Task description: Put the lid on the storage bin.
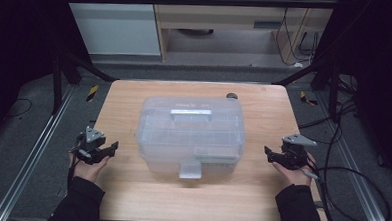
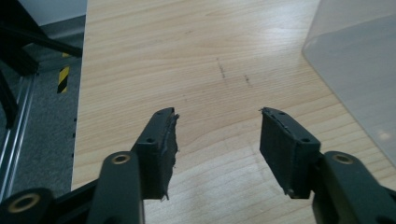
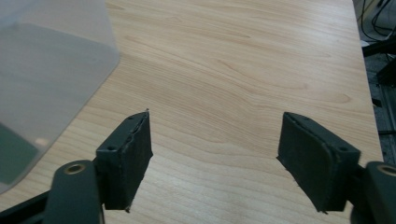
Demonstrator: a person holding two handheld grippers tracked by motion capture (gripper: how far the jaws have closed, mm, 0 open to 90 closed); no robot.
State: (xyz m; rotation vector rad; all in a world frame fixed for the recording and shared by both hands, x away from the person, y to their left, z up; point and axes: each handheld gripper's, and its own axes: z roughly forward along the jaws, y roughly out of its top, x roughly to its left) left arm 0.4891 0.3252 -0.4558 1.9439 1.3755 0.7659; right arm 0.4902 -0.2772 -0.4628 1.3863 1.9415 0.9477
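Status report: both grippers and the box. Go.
Left gripper open, empty, left of box. Right gripper open, empty, right of it. Box shut, mid-table. Nothing between.

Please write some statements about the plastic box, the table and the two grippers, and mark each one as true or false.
1. The clear plastic box stands on the wooden table between the two grippers. True.
2. The left gripper is shut on the box. False: its jaws are open, with bare table between them.
3. The right gripper has open jaws and holds nothing. True.
4. The lid of the box lies beside it on the table. False: the lid is on the box, with its handle on top.
5. A small dark round object lies near the far edge of the table. True.
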